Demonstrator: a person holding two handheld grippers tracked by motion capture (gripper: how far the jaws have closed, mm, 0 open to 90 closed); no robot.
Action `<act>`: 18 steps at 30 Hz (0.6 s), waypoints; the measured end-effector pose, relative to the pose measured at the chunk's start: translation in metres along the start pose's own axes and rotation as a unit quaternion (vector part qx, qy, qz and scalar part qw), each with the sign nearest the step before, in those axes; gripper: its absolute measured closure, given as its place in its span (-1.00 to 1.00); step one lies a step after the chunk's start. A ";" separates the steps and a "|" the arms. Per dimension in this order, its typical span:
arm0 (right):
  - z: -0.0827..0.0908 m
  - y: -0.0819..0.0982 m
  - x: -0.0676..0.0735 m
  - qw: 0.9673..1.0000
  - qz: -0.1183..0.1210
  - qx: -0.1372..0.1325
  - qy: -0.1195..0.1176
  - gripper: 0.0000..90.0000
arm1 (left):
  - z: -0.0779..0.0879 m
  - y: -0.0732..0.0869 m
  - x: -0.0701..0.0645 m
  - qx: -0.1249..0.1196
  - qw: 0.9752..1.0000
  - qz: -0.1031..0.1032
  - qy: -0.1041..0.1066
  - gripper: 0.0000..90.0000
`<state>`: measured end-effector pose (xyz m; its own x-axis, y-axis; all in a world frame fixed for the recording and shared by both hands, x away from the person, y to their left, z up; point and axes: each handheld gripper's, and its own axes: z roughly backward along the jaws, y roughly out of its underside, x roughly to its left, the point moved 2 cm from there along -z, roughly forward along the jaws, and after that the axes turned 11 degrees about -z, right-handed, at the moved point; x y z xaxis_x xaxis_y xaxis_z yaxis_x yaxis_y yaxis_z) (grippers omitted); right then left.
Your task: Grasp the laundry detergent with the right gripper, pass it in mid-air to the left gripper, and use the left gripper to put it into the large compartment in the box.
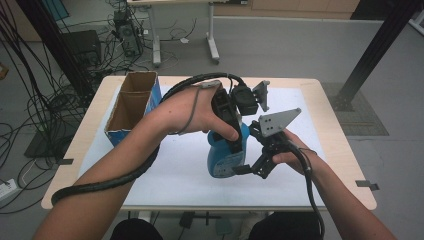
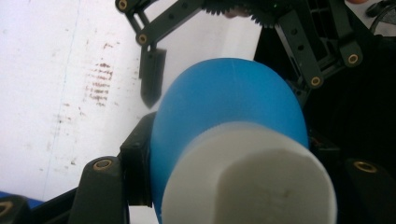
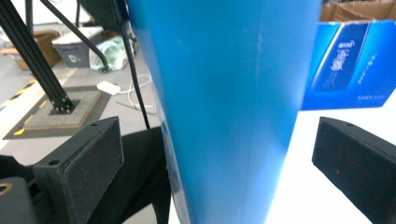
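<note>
The left gripper (image 1: 234,134) clamps a blue bottle (image 1: 223,159) near its white cap (image 2: 250,179), above the table's (image 1: 334,145) centre. At its 3 o'clock, the right gripper (image 1: 254,167) straddles the bottle's lower body, jaws apart, not touching.

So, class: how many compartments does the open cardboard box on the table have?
2. The cardboard box at the table's far left has a far compartment and a near compartment.

Smooth glossy blue plastic bottle (image 1: 227,157)

Table (image 1: 345,165), white sheet (image 1: 170,175), seemingly cardboard box (image 1: 132,107).
</note>
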<state>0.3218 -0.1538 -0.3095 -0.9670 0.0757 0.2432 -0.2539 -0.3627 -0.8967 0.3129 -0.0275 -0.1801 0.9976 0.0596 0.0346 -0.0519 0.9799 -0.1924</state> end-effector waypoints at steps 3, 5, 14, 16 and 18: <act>0.002 0.001 -0.001 1.000 0.002 0.016 0.007 -0.95 | 0.001 0.004 0.001 -0.001 1.000 0.006 -0.004 -0.16; 0.004 0.002 -0.002 1.000 -0.001 0.024 0.013 -0.95 | 0.003 0.006 0.001 -0.001 1.000 0.012 -0.005 -0.16; 0.011 0.005 -0.006 0.996 -0.011 0.079 0.048 -0.95 | 0.012 0.017 0.006 -0.004 0.999 0.041 -0.015 -0.16; 0.013 0.007 -0.008 0.994 -0.014 0.091 0.057 -0.95 | 0.014 0.020 0.008 -0.006 0.999 0.048 -0.017 -0.16; 0.016 0.009 -0.009 0.992 -0.019 0.104 0.066 -0.95 | 0.015 0.023 0.010 -0.005 0.998 0.054 -0.018 -0.16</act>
<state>0.3290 -0.1723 -0.3139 -0.9548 0.2081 0.2124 -0.2932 -0.5409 -0.7883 0.3206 -0.0014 -0.1694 0.9842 0.1708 0.0475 -0.1576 0.9655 -0.2073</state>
